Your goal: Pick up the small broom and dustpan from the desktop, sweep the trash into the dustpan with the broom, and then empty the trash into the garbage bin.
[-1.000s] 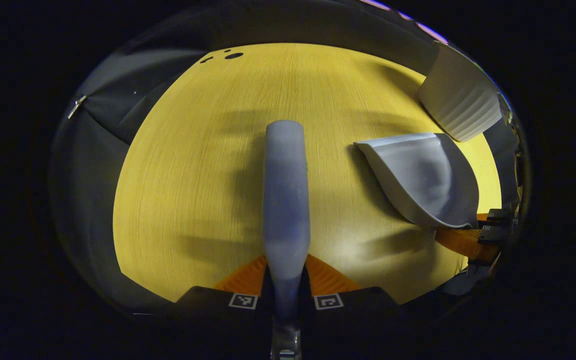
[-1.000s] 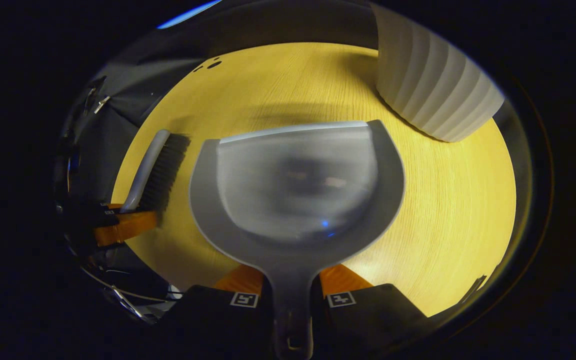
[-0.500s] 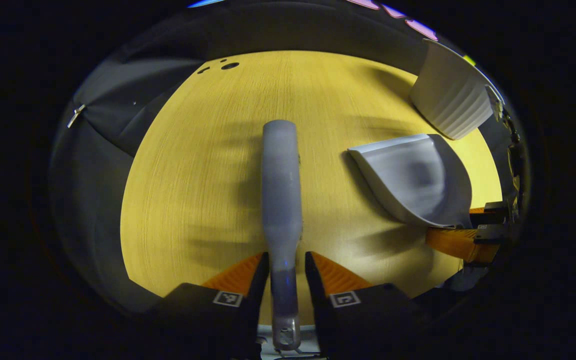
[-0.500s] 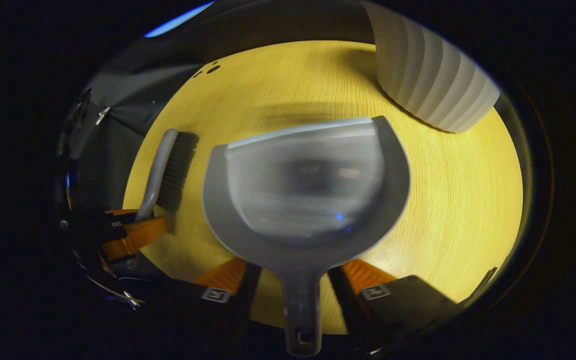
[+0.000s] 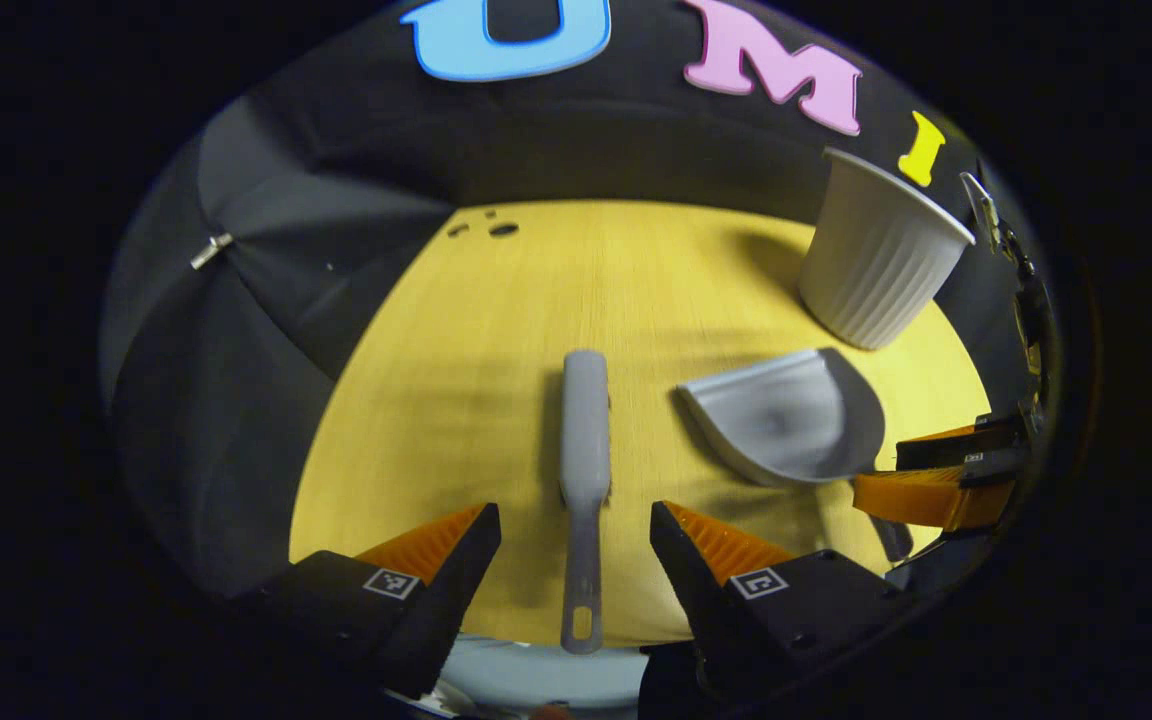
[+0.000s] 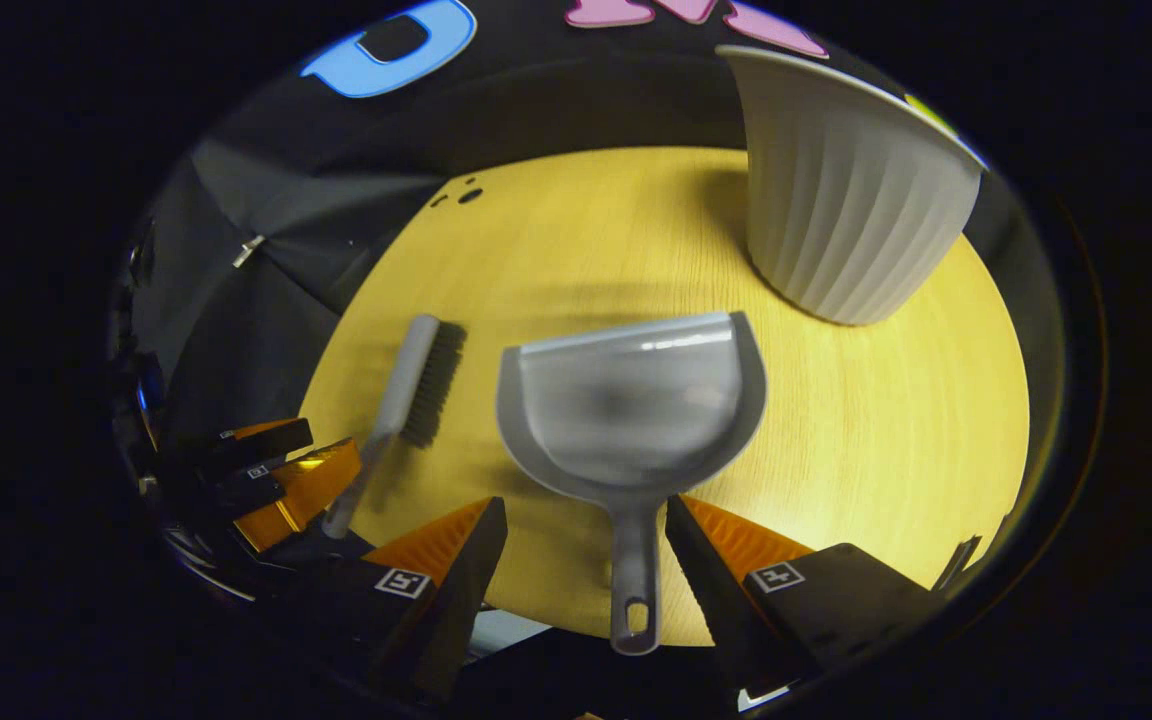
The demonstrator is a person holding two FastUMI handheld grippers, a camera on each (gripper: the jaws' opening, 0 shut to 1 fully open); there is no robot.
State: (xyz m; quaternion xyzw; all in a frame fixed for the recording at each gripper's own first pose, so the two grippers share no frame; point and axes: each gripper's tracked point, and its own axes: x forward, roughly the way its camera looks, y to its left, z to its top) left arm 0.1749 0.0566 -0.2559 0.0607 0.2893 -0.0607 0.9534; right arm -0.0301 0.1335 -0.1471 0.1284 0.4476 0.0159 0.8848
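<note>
Left hand-held gripper (image 5: 576, 525) spread wide, broom (image 5: 584, 440) lying free on the counter (image 5: 496, 330) between its fingers. Right hand-held gripper (image 6: 586, 520) also spread, straddling the dustpan (image 6: 631, 410) handle without touching. Garbage bin (image 6: 841, 200) upright, far right.

Grey broom (image 5: 585, 440) flat on desktop, beside grey dustpan (image 6: 633, 405); white ribbed bin (image 6: 841, 190) upright.
</note>
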